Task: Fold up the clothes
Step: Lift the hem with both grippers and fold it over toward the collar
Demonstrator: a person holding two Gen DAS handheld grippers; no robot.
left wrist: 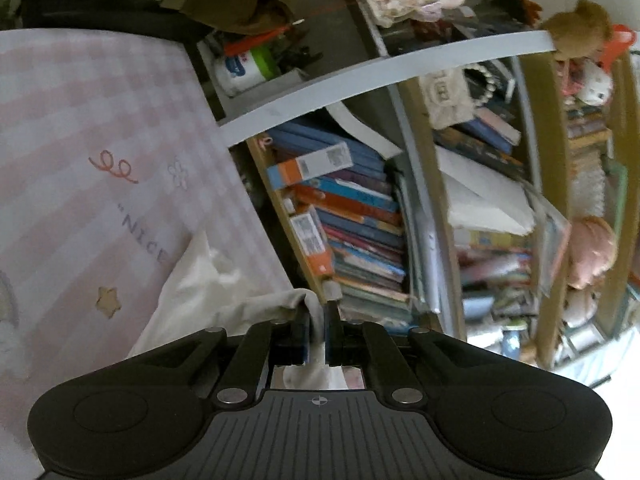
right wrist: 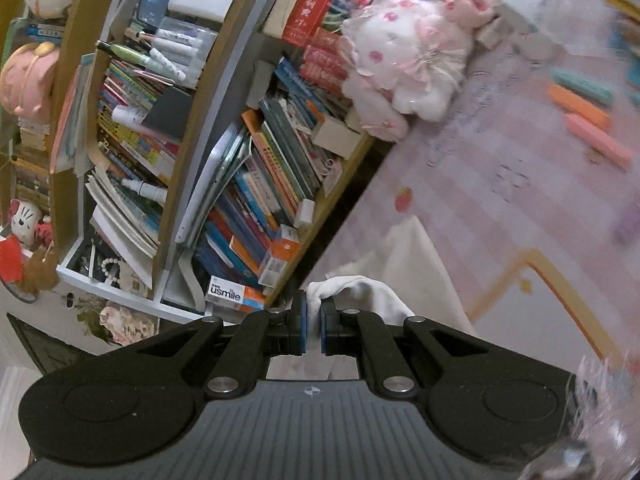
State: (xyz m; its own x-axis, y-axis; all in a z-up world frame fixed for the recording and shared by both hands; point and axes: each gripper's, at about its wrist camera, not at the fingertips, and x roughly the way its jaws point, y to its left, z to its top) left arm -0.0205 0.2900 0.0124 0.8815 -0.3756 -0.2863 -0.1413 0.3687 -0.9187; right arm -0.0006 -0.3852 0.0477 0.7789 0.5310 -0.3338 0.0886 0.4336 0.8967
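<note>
A white garment (left wrist: 208,292) hangs from my left gripper (left wrist: 318,320), whose jaws are shut on a bunched edge of the cloth. It trails down and to the left over the pink checked table cover (left wrist: 80,140). In the right wrist view the same white garment (right wrist: 404,276) is pinched at another edge by my right gripper (right wrist: 314,320), also shut on the fabric. From there the cloth drapes to the right over the pink cover (right wrist: 500,168). Both grippers are lifted off the surface and tilted, pointing toward the bookshelf.
A crowded bookshelf (left wrist: 360,220) full of books and boxes stands beyond the table edge. A white and pink plush toy (right wrist: 408,52) sits at the shelf end of the table. Coloured markers (right wrist: 592,120) lie on the cover at far right.
</note>
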